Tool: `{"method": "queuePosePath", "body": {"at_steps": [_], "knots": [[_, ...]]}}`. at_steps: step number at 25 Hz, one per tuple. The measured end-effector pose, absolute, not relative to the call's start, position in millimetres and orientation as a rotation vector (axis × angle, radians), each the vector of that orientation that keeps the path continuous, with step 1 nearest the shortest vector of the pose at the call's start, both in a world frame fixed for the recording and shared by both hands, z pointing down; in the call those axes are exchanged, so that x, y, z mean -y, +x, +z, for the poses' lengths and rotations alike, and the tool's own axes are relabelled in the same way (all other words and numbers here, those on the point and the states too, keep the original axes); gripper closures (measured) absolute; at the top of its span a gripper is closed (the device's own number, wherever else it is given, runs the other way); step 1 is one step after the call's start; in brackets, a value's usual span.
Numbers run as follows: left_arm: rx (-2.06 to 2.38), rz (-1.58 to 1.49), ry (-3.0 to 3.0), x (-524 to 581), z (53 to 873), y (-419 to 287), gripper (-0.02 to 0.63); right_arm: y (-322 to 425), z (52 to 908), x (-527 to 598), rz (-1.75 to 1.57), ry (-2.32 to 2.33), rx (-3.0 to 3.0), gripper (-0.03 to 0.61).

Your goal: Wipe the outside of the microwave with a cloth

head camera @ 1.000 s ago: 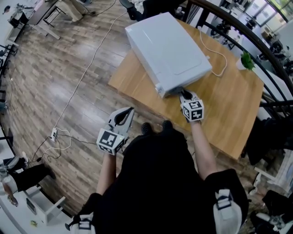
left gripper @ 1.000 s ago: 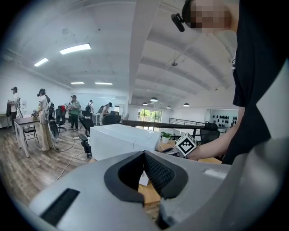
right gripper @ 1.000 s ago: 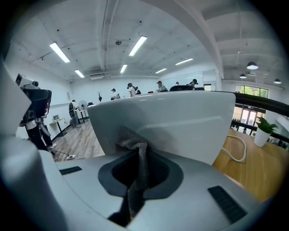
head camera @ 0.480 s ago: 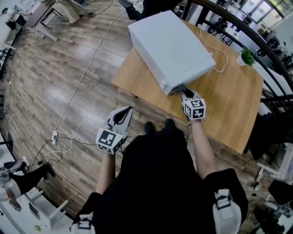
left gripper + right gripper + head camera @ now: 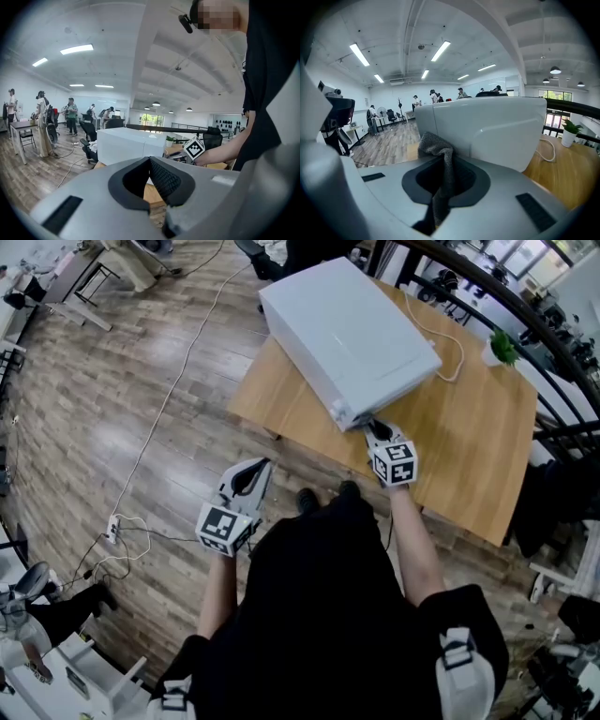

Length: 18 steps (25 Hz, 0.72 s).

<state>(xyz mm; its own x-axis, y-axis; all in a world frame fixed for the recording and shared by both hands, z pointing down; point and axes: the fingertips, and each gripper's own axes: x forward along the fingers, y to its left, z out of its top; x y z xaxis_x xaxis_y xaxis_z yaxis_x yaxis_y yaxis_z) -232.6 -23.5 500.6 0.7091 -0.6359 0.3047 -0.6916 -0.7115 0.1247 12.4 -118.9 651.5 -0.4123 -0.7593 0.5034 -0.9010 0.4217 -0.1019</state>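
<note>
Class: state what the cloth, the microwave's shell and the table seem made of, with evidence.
The cloth: grey knitted fabric, coarse texture showing. The microwave: smooth white shell, soft sheen, painted metal or plastic. The table: wood-look top with grain; solid or laminate unclear.

Open-plan office loft: strip lights [image 5: 360,54], office chairs [image 5: 89,131], desk [image 5: 21,123], plank floor [image 5: 103,418], railing [image 5: 159,127].

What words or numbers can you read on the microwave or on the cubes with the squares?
There are no words or numbers to read.
Microwave: plain white, no brand or label showing.
Cubes on the left gripper and right gripper: only black-and-white square patterns, no letters.
Cloth: grey, no tag or print showing.
</note>
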Motion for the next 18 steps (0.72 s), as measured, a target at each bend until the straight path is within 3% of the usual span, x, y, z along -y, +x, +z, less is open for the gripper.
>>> {"method": "queuePosePath", "body": {"at_steps": [18], "knots": [[1.055,0.353,2.682,28.5,505.7,-239.0,0.612,12.0,682.7,121.0,0.59,1.381,2.241,0.561]]}}
